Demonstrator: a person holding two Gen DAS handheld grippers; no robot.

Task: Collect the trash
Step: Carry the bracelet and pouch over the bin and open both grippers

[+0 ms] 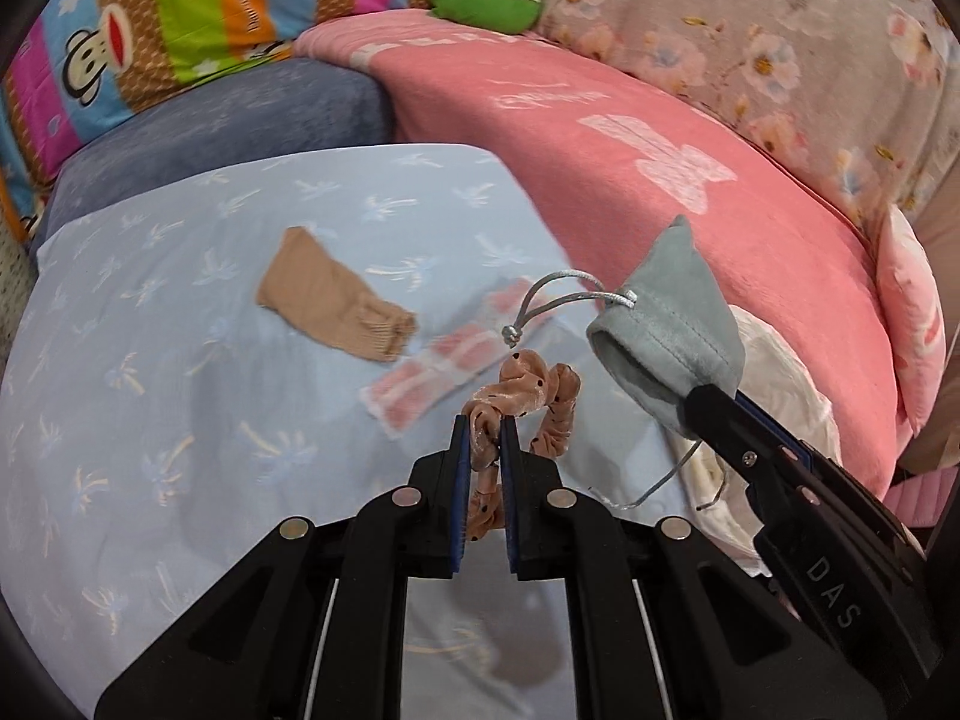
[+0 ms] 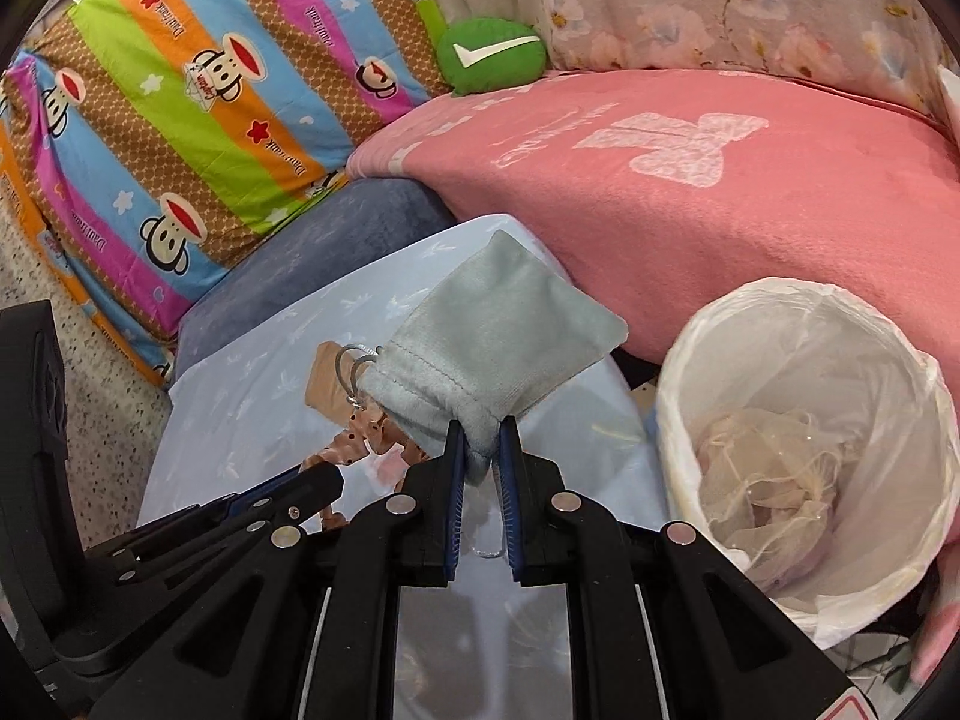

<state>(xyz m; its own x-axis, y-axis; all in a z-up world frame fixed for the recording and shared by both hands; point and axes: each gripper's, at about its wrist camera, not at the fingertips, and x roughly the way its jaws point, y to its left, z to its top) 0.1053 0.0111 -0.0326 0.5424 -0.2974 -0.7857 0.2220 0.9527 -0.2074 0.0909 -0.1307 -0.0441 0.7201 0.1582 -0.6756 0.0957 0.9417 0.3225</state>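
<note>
Your left hand-held gripper (image 1: 485, 427) clamps the soft, light scrunchie (image 1: 528, 399); your right hand-held gripper (image 2: 481, 433) pinches the limp pouch (image 2: 495, 330) by its hem.

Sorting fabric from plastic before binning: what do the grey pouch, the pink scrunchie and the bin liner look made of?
Grey pouch: soft plush or velvety cloth, matte nap, stitched hem, shiny cord drawstring. Pink scrunchie: gathered velvet-like fabric with a slight sheen and dark dots, probably over elastic. Bin liner: thin translucent white plastic film, crinkled and glossy at the rim.
</note>
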